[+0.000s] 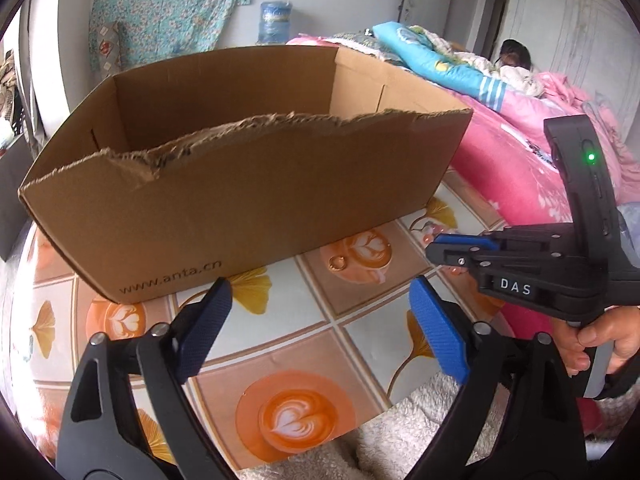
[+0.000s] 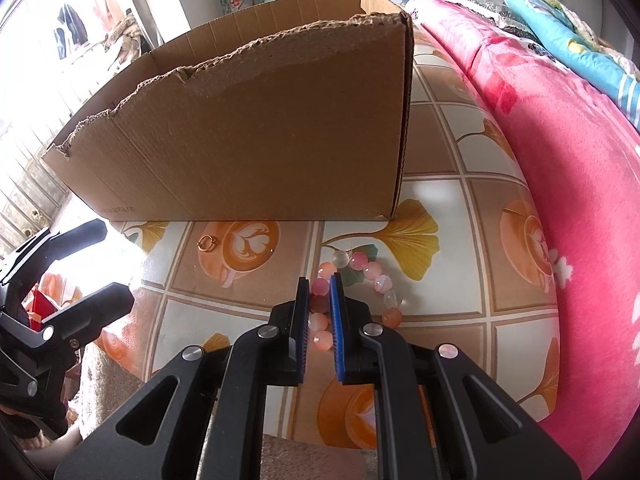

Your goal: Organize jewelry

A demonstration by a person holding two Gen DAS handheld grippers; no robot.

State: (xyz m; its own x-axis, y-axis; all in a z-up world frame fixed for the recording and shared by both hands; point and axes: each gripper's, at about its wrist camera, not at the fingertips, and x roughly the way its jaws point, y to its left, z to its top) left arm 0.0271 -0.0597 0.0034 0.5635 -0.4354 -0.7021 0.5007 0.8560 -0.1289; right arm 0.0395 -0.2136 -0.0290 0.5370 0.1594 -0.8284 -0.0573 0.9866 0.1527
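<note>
- While the right gripper (image 2: 319,312) pinches the bead bracelet (image 2: 362,276) on the desk (image 2: 440,184), its jaws sit narrow on the beads.
- Left gripper (image 1: 320,328): jaws wide, nothing between.
- Gold ring (image 2: 207,243) at 10 o'clock from the bracelet, near the cardboard box (image 2: 260,128).

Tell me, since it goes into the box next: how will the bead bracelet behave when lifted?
The bead bracelet is a loop of separate round beads, so it will probably droop from the right gripper, which pinches only a few. The beads look glossy, so they may slip. If it drops on the smooth tablecloth, it could slide or roll.
</note>
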